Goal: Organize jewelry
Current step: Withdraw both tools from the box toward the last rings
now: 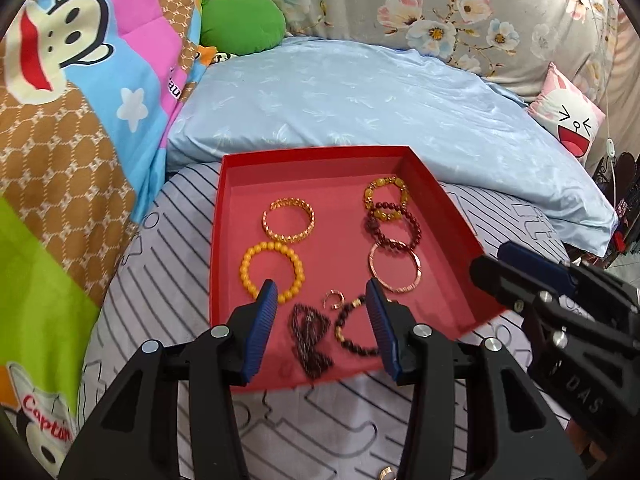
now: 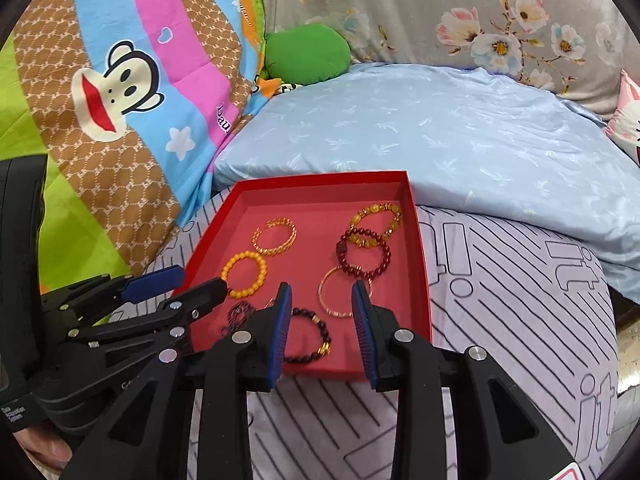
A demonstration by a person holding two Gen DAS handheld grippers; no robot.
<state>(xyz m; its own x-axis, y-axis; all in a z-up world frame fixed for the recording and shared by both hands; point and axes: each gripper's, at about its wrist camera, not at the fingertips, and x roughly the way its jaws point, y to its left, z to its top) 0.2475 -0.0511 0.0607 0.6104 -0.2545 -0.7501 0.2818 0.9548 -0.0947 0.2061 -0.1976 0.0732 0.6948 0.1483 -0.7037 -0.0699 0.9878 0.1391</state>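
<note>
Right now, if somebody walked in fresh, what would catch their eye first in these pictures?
First, the red tray on the striped bedsheet, holding bracelets: an orange bead bracelet near its left edge, a dark red one overlapping a yellow one on the right. Next, the cartoon monkey quilt at far left. Both grippers, left and right, show open fingers with nothing between them.
</note>
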